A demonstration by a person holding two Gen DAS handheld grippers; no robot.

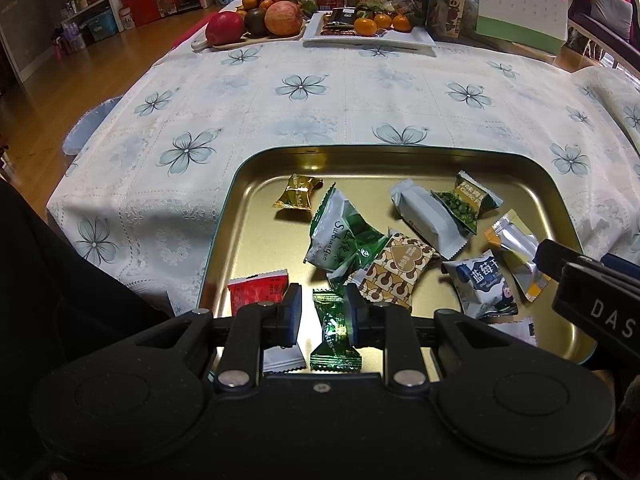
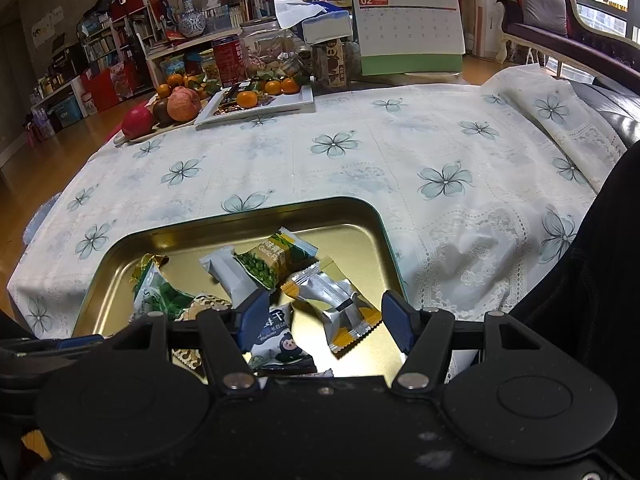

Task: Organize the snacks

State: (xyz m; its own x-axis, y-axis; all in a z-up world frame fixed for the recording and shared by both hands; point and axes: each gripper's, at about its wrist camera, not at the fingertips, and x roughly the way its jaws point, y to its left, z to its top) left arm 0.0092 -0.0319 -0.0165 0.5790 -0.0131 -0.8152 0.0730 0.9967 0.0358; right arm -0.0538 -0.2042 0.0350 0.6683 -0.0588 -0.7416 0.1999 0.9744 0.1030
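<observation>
A gold tin tray (image 1: 360, 150) on the flowered tablecloth holds several wrapped snacks. My left gripper (image 1: 325, 314) hangs low over its near edge. A green twist candy (image 1: 334, 332) lies between the fingers, against the right pad, with a sliver of tray showing beside the left pad. A red packet (image 1: 258, 290) and a brown patterned packet (image 1: 394, 270) flank it. My right gripper (image 2: 326, 320) stands open above the tray (image 2: 240, 210), over a blueberry packet (image 2: 280, 344) and a silver-and-yellow packet (image 2: 340, 312), touching neither.
At the table's far end stand a fruit plate (image 1: 256, 20), a white dish of tangerines (image 1: 372, 34), jars and a desk calendar (image 1: 520, 4). The tablecloth drops off at the left edge (image 1: 52, 204). A dark sofa (image 2: 608, 100) borders the right side.
</observation>
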